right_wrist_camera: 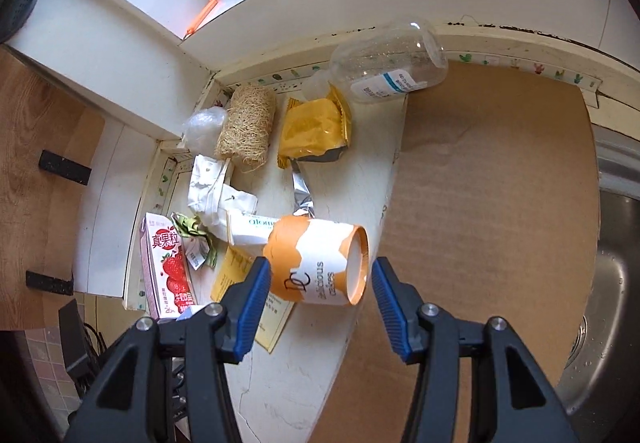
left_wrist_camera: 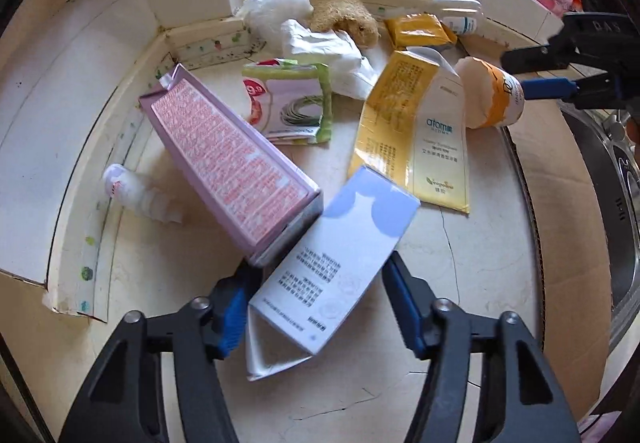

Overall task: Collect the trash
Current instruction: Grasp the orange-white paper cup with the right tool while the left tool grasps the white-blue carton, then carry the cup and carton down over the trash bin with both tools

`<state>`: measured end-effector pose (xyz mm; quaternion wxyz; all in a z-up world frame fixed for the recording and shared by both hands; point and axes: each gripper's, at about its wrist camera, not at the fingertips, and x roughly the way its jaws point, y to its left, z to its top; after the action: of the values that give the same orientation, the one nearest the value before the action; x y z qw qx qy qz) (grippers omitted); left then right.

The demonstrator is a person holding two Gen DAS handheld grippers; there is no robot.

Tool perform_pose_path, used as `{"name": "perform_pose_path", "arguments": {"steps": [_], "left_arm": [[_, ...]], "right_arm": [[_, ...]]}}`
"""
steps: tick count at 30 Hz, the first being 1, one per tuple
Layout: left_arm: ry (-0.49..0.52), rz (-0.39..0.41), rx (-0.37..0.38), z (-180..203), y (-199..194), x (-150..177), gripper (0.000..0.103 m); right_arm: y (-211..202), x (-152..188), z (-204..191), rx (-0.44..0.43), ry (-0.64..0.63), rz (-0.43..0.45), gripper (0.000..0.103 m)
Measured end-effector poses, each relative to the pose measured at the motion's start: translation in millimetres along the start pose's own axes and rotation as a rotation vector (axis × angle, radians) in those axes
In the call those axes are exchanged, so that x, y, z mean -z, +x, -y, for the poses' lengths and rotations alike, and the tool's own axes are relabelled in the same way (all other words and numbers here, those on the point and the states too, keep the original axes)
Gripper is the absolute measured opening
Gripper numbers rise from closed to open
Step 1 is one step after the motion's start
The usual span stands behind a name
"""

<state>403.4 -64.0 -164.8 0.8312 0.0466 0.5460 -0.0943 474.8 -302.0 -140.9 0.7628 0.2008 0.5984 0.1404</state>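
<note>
Paper cup (right_wrist_camera: 320,263), orange and white, lies on its side on the tabletop (right_wrist_camera: 304,371), lower centre of the right wrist view, long axis running left-right across the frame, open mouth toward the right finger. It sits directly between the blue pads of the right gripper (right_wrist_camera: 320,275), jaws spread wide, a gap on each side, nothing held; closing would squeeze it end to end rather than across its wall, so a crush or slip looks likely. In the left wrist view the same paper cup (left_wrist_camera: 490,95) is at upper right, well apart from the left gripper (left_wrist_camera: 316,283), so the right arm is clearly nearer. The left gripper is open too, straddling a pale blue carton (left_wrist_camera: 332,267) lying flat at lower centre, long axis pointing up-right away from the camera; contact with the pads cannot be told. Pink carton (left_wrist_camera: 228,163) touches it at left. Yellow box (left_wrist_camera: 416,139) lies beyond, cardboard sheet (right_wrist_camera: 492,203) at right.
</note>
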Motion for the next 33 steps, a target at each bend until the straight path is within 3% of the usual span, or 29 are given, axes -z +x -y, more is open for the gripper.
{"name": "perform_pose_path", "arguments": {"steps": [5, 8, 13, 21, 23, 25, 27, 33], "left_arm": [[-0.066, 0.013, 0.031, -1, -8, 7, 0.041], [-0.122, 0.026, 0.03, -4, -19, 14, 0.036], [-0.189, 0.049, 0.032, -9, -39, 26, 0.033], [-0.248, 0.088, 0.033, -10, -64, 40, 0.033], [-0.261, 0.092, 0.028, -12, -68, 42, 0.033], [-0.269, 0.102, 0.02, -13, -73, 46, 0.033], [-0.27, 0.109, 0.01, -12, -78, 48, 0.033], [-0.271, 0.12, -0.009, -7, -101, 60, 0.033]], "right_arm": [[13, -3, -8, 0.028, -0.024, -0.008, 0.053], [18, -4, -13, 0.045, -0.032, 0.001, 0.061], [29, -6, -19, 0.035, -0.039, -0.026, 0.067], [50, 0, -14, 0.034, -0.025, -0.061, 0.068], [47, 4, -14, 0.023, -0.028, -0.044, 0.066], [42, 8, -15, 0.037, -0.046, -0.026, 0.055], [37, 13, -17, 0.038, -0.064, -0.021, 0.051], [11, 37, -26, 0.04, -0.105, 0.009, 0.05]]}}
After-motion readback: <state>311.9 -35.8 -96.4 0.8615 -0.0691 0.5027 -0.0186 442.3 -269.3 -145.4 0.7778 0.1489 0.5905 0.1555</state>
